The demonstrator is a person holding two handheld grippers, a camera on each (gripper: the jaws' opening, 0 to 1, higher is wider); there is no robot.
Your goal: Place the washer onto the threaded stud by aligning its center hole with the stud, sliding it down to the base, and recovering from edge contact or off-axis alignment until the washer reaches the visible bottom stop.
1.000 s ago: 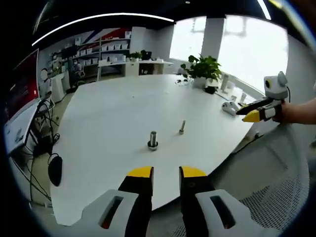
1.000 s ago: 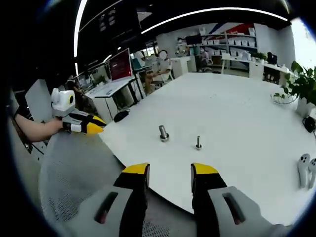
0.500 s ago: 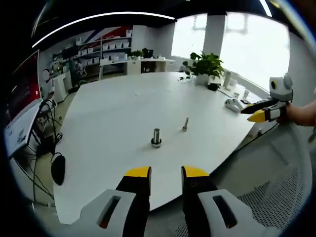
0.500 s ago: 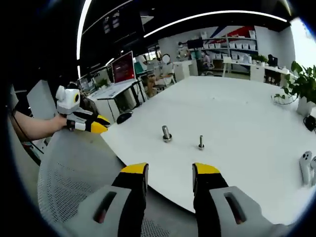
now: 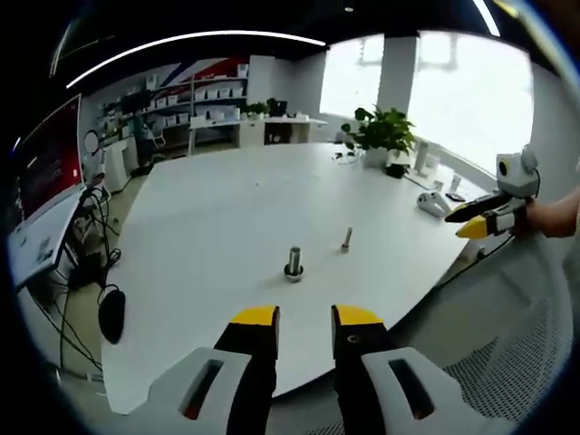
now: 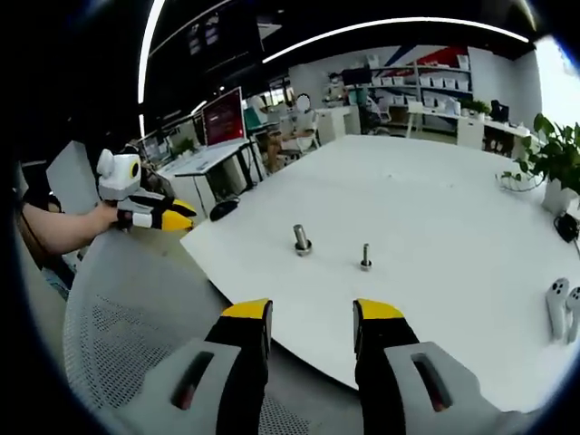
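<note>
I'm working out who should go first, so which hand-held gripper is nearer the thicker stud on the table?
Neither clearly. The left hand-held gripper and the right hand-held gripper both hang off the table's near edge, open and empty, each apart from the thicker stud.

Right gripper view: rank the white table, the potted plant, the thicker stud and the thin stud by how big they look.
1. White table.
2. Potted plant, though it is farther off and cut by the view's edge.
3. Thicker stud.
4. Thin stud, only slightly smaller; they stand at a similar distance, so the gap looks real.
</note>
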